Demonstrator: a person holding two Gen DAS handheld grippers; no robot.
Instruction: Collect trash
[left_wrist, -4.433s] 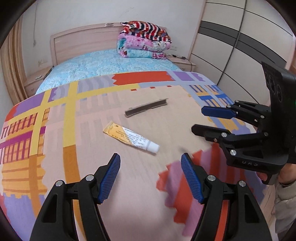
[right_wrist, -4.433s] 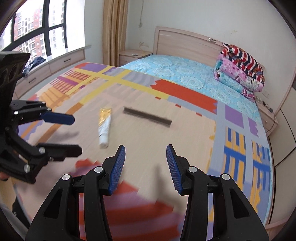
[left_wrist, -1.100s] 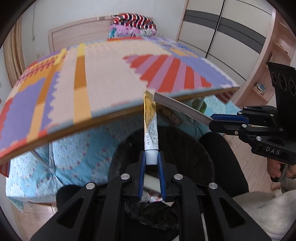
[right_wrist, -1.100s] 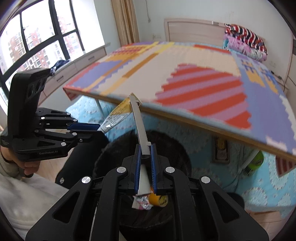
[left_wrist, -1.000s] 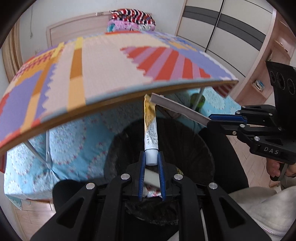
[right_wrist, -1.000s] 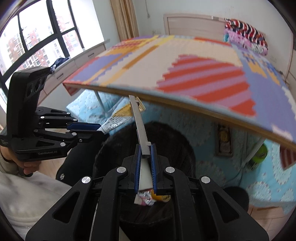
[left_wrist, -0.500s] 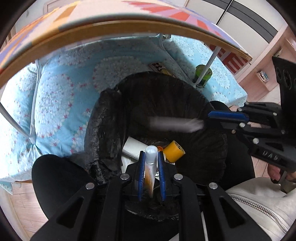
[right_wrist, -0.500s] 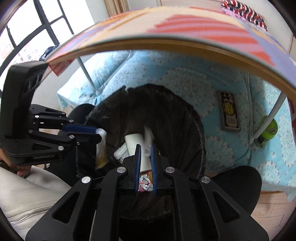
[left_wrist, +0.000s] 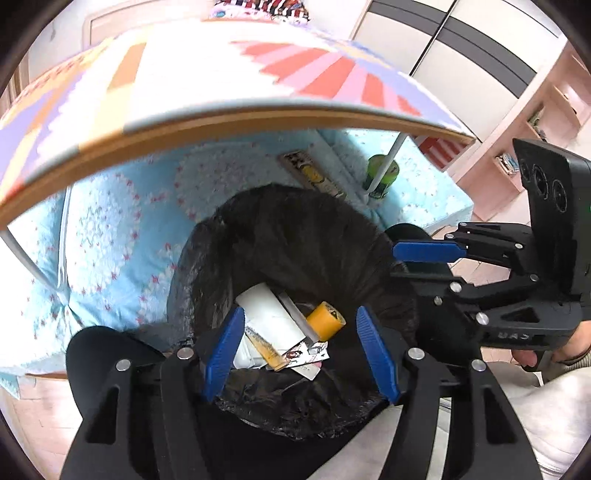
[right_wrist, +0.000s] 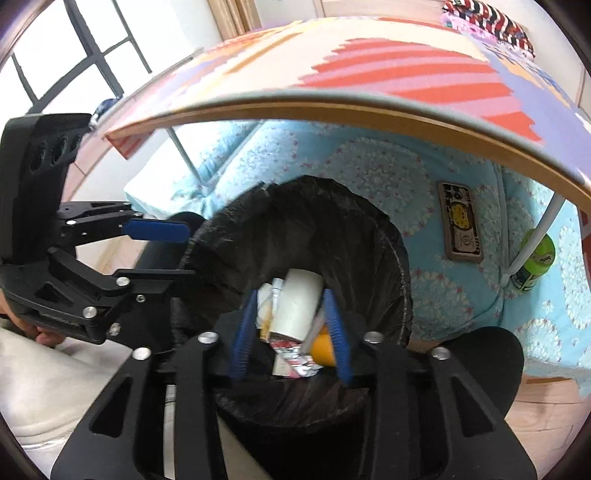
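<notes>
A black-lined trash bin (left_wrist: 207, 266) stands on the floor below the table edge; it also shows in the right wrist view (right_wrist: 399, 258). Inside lie the yellow-and-white tube (left_wrist: 264, 349), the grey strip (left_wrist: 297, 319), a white roll (left_wrist: 271, 314), an orange cylinder (left_wrist: 325, 321) and wrappers. My left gripper (left_wrist: 299, 350) is open and empty over the bin. My right gripper (right_wrist: 290, 330) is open and empty over the bin, and it shows at the right of the left wrist view (left_wrist: 424, 264). The left gripper shows at the left of the right wrist view (right_wrist: 162, 251).
The patterned table top (left_wrist: 221, 85) overhangs the bin, with a white table leg (left_wrist: 386, 166) and a green can (left_wrist: 380, 177) beside it. A blue patterned bed cover (left_wrist: 122, 236) lies behind the bin. A flat box (right_wrist: 460, 225) rests on it.
Both grippers have opened. The tube has dropped from the left gripper and the grey strip from the right gripper into the bin. The view has tilted up a little.
</notes>
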